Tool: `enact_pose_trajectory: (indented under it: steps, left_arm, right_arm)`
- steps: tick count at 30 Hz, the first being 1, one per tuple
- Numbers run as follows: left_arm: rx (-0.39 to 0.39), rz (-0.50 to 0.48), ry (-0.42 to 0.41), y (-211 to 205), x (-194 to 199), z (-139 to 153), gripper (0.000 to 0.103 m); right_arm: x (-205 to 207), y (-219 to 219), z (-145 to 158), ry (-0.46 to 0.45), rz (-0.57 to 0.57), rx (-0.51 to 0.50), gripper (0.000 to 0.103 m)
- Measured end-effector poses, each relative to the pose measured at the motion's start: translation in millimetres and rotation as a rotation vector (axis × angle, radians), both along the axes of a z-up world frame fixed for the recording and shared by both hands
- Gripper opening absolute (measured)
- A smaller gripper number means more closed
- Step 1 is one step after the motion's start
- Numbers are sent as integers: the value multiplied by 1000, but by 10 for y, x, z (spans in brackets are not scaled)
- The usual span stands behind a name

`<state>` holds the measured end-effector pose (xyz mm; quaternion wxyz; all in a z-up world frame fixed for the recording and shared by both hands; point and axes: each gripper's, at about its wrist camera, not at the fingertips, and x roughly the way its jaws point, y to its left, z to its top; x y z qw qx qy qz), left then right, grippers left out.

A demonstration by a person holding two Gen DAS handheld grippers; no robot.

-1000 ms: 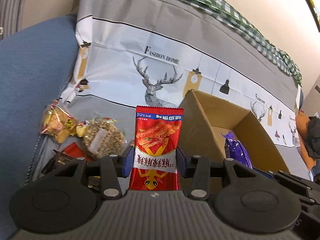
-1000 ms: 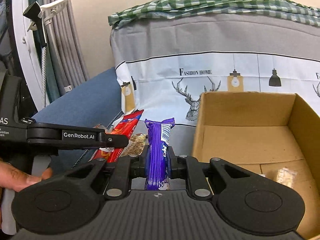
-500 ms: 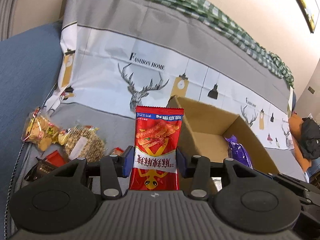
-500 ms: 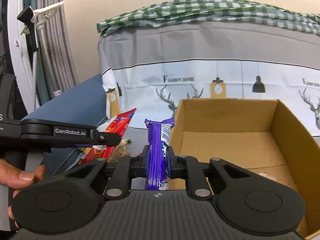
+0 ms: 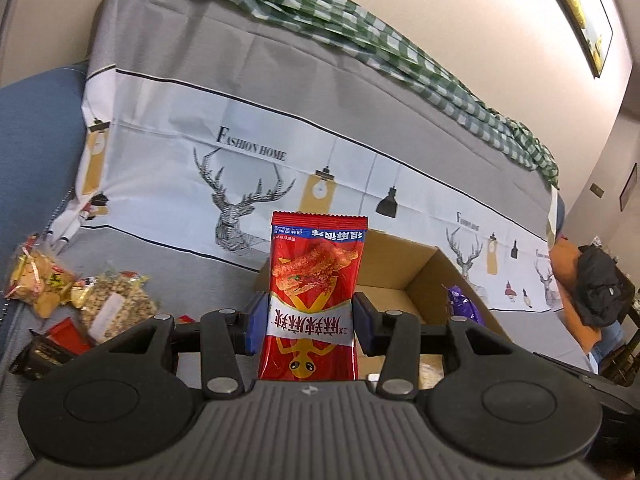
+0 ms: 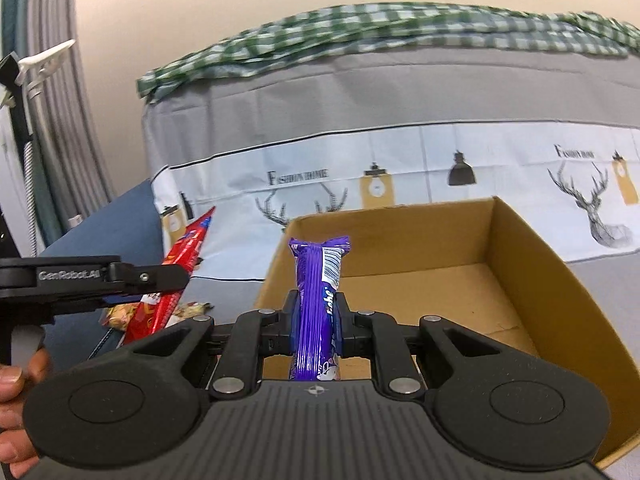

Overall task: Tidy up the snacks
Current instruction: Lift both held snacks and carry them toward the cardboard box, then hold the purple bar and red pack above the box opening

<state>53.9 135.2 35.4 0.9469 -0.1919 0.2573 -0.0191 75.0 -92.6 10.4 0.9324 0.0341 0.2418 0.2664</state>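
My left gripper point(image 5: 310, 322) is shut on a red snack packet point(image 5: 314, 280), held upright in front of the open cardboard box point(image 5: 404, 264). My right gripper point(image 6: 316, 320) is shut on a purple snack bar point(image 6: 318, 288), held upright over the box's near left corner point(image 6: 440, 280). The purple bar's tip also shows in the left wrist view point(image 5: 464, 306) at the box's right side. The red packet and the left gripper point(image 6: 160, 280) show at the left of the right wrist view.
Loose snacks lie on the sofa seat at left: a nut packet point(image 5: 116, 306), yellow-wrapped sweets point(image 5: 38, 286), a red-and-black pack point(image 5: 52, 344). A deer-print cover point(image 5: 240, 168) drapes the backrest. A black bag point(image 5: 600, 288) lies far right.
Both grippers have moved right and forward toward the box with their snacks. The box now lies straight ahead of the right gripper, and behind the red packet in the left view.
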Motion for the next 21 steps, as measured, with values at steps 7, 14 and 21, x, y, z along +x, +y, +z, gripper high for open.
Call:
enact_pose_trajectory:
  steps: [7, 14, 21]
  left_arm:
    - [-27, -38, -39, -208, 74, 26, 49]
    - [-42, -88, -68, -421, 94, 57, 49]
    - [-52, -115, -75, -567, 116, 35, 49]
  right_arm:
    - [118, -173, -25, 12, -55, 8, 16]
    - [237, -370, -28, 19, -126, 11, 16]
    - [247, -498, -27, -13, -203, -24, 16]
